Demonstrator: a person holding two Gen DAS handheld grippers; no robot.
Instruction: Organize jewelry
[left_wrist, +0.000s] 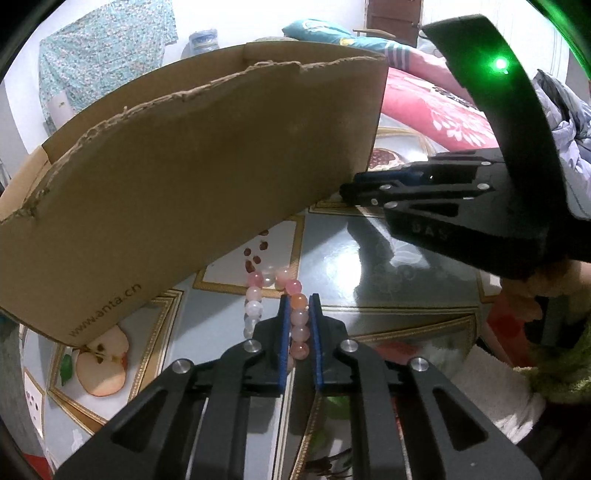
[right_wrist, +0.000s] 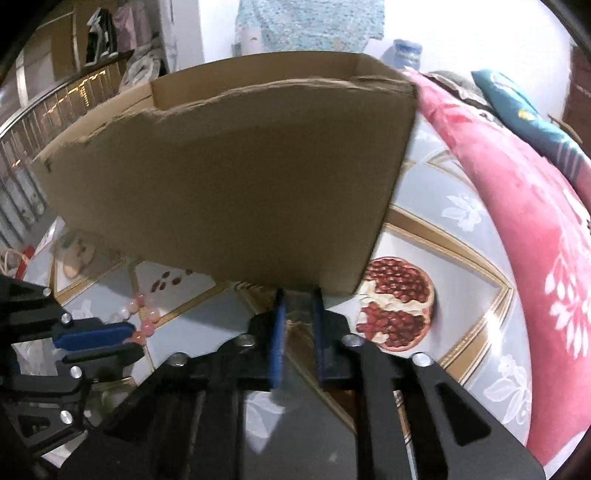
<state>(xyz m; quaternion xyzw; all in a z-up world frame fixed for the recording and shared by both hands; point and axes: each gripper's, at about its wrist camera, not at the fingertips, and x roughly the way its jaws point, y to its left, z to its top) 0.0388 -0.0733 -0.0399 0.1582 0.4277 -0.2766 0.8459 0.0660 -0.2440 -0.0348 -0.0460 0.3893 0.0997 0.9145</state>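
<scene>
A bracelet (left_wrist: 255, 293) of pink, white and orange beads lies on the table in front of a brown cardboard box (left_wrist: 207, 158). My left gripper (left_wrist: 299, 297) is shut on one side of the bead loop, with several beads lined up between its blue pads. The rest of the loop rests on the cloth. In the right wrist view the same bracelet (right_wrist: 147, 317) shows at the tip of the left gripper (right_wrist: 129, 336). My right gripper (right_wrist: 298, 293) points at the box (right_wrist: 229, 177) near its lower right corner. Its jaws stand a narrow gap apart with nothing between them. The left wrist view shows that right gripper (left_wrist: 349, 186) beside the box corner.
The table carries a glossy grey cloth with gold borders and fruit prints, such as a pomegranate (right_wrist: 397, 302) and an apple half (left_wrist: 103, 363). A pink quilt (right_wrist: 517, 206) lies along the right. A person's hand (left_wrist: 550, 280) in a fuzzy sleeve holds the right gripper.
</scene>
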